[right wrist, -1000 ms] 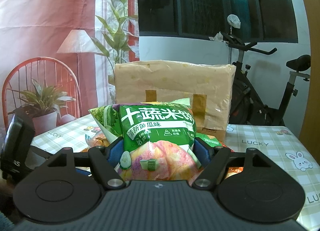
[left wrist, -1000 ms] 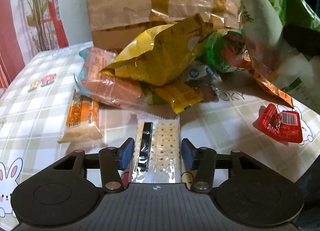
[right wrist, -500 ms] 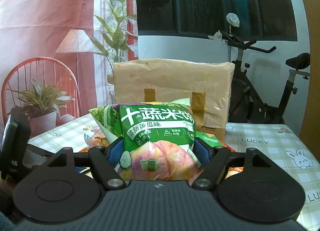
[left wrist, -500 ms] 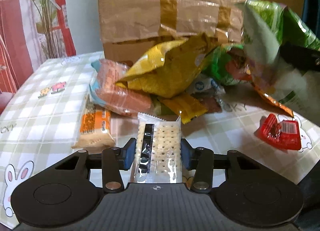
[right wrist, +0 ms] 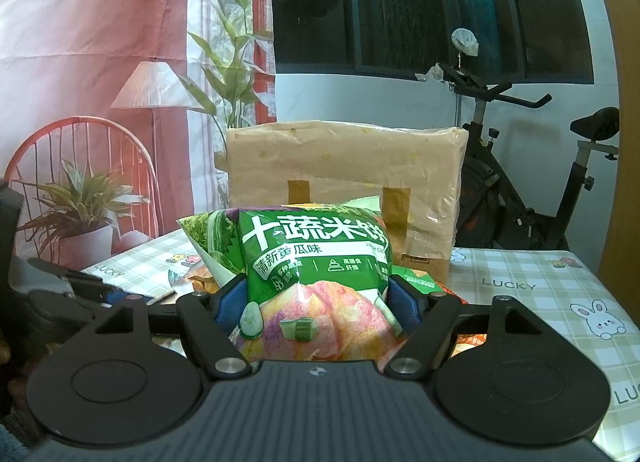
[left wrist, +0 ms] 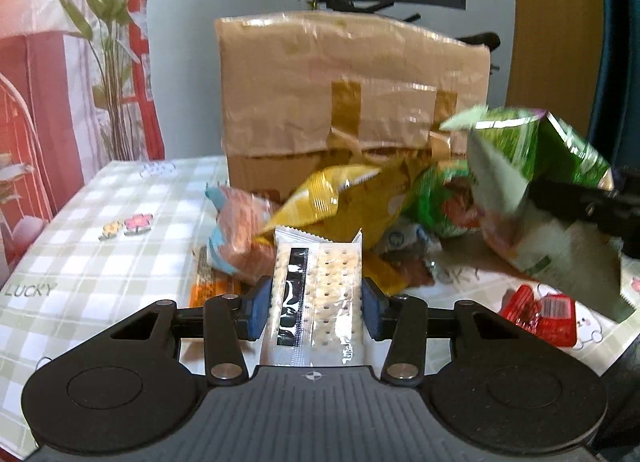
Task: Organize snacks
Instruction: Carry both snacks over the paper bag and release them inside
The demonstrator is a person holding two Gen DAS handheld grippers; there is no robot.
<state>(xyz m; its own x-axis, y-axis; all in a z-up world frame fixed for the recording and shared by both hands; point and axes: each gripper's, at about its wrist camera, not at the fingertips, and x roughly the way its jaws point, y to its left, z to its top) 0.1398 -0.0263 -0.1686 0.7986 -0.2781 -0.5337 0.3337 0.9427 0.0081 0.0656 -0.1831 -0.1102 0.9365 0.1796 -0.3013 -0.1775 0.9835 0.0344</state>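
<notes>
My left gripper is shut on a clear-wrapped cracker pack and holds it above the checked tablecloth. Behind it lies a pile of snacks: a yellow bag, a pink wafer pack, an orange bar and a red packet. My right gripper is shut on a green rice-cracker bag, held in the air; the bag also shows at the right of the left wrist view. A taped brown cardboard box stands behind the pile.
The table's left edge borders a red-and-white backdrop with a plant. An exercise bike stands behind the table at the right. The right part of the tablecloth carries rabbit prints.
My left gripper has lifted the cracker pack off the table and tilted upward. The right gripper holds the green bag nearly still.
</notes>
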